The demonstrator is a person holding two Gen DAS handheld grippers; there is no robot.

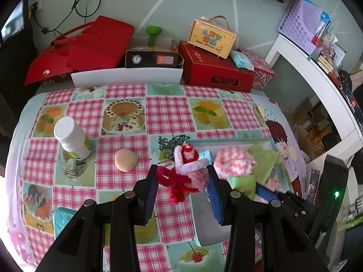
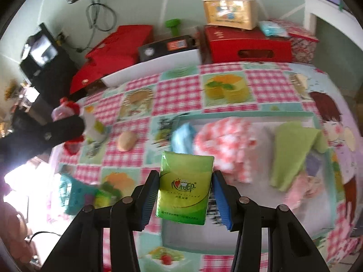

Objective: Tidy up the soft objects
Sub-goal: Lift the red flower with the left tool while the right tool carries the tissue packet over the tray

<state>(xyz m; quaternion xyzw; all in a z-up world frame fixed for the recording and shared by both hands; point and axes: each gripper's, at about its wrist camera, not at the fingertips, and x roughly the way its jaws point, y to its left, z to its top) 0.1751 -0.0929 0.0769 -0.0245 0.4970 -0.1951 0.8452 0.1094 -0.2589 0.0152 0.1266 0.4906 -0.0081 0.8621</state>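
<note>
above the tray [image 2: 249, 114], our right gripper [image 2: 185, 187] is clamped on the green tissue pack [image 2: 185, 185] and our left gripper [image 1: 182, 181] pinches the pipe-cleaner toy [image 1: 183, 172] over the tray's edge; we advise lowering each into bare tray space before letting go.

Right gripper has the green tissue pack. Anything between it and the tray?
Nothing visible blocks it. The green tissue pack is in the right gripper over the tray's bare near part; the pink-and-white knit and green cloth lie further in.
</note>
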